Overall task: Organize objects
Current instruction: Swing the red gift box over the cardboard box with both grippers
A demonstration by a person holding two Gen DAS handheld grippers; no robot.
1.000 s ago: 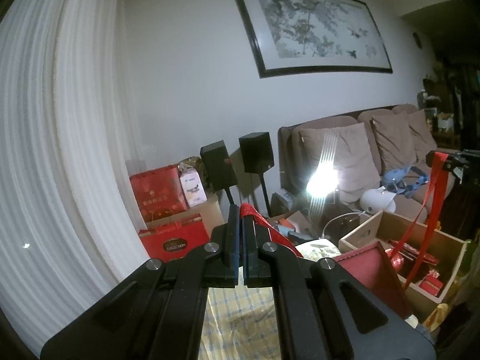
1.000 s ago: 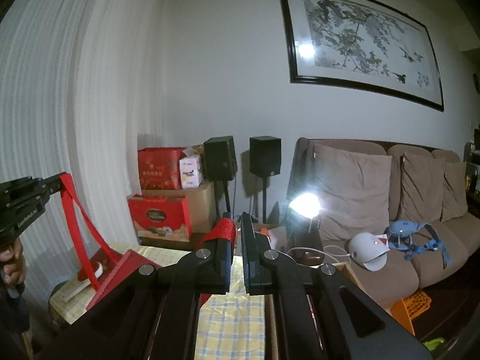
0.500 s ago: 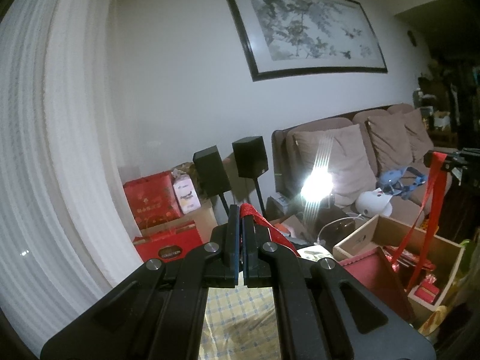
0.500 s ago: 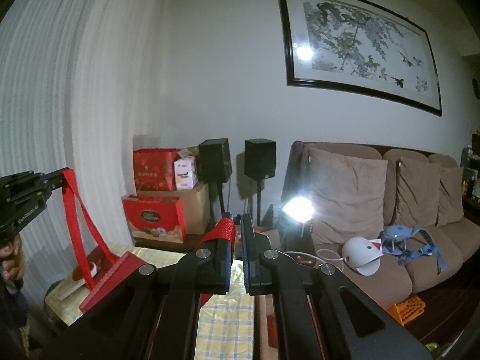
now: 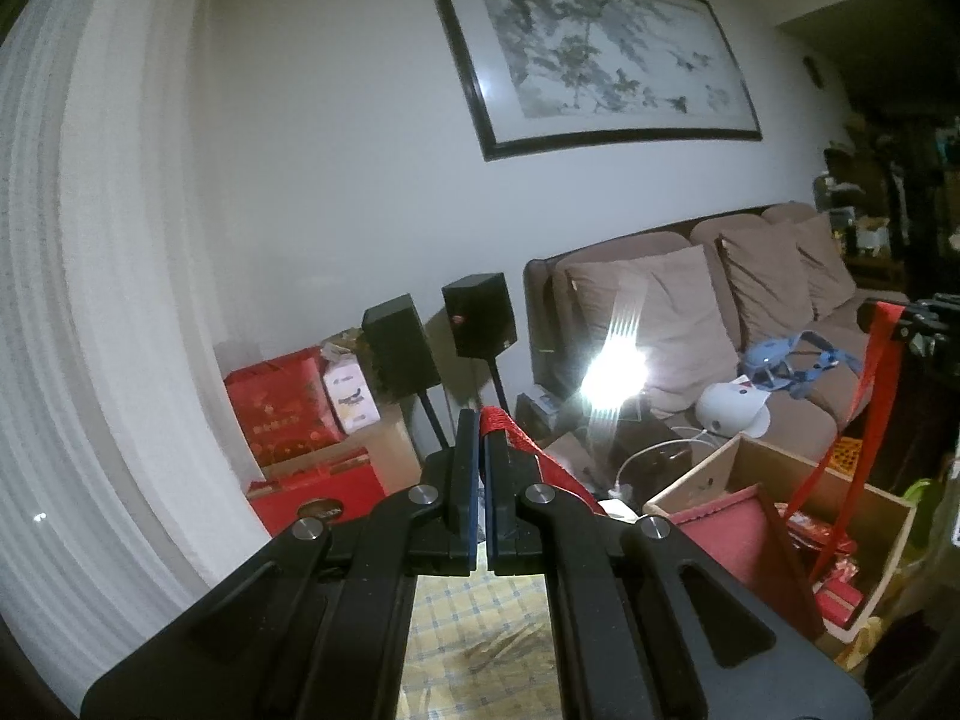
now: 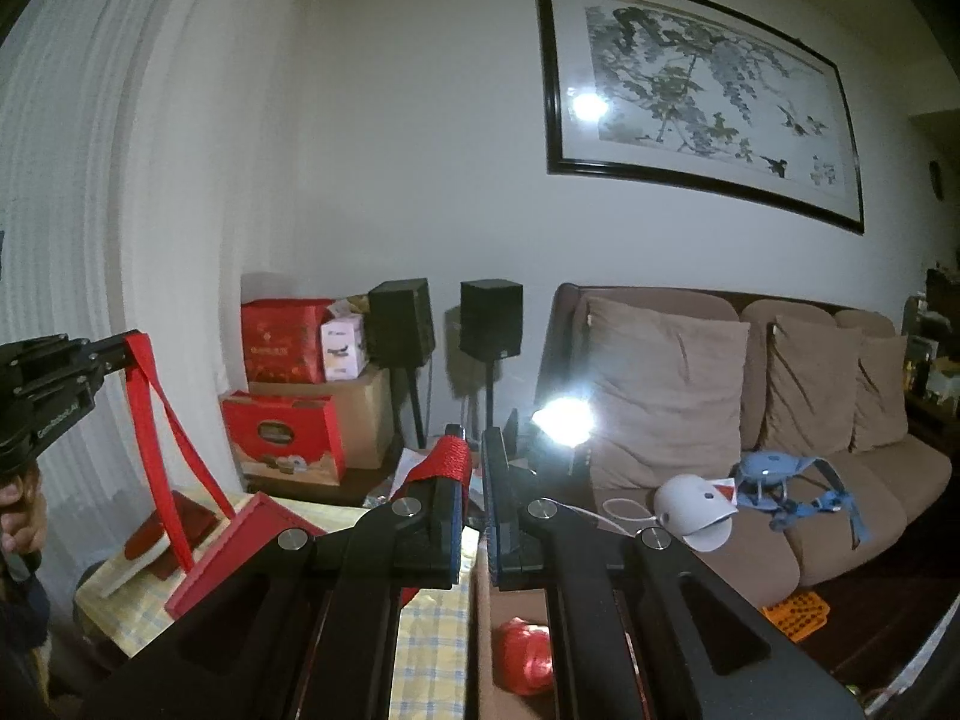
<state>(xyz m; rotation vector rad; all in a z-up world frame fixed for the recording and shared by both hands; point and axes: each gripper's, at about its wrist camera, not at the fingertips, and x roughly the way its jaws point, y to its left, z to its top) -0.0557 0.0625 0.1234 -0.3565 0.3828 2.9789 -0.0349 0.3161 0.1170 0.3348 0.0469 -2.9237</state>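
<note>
Item: red gift bag, carried by its two handles. Left hand-held gripper (image 5: 482, 420): jaws pinched together on a red ribbon handle (image 5: 528, 450) at the fingertips. Right hand-held gripper (image 6: 472, 441): jaws likewise clamped on the other red ribbon handle (image 6: 447, 459). Red gift bag (image 6: 240, 546): hangs slack between the two, its flat red panel just above the yellow checked tabletop (image 6: 429, 642), beside an open cardboard box (image 5: 774, 468) holding red packets. Beyond: two black speakers (image 6: 491, 318), a brown sofa (image 6: 810, 480). Step in hand, judged: lifting the bag to move it. Next move calls for both handles carried level and together toward a resting place, probably the box, then lowered before release.
</note>
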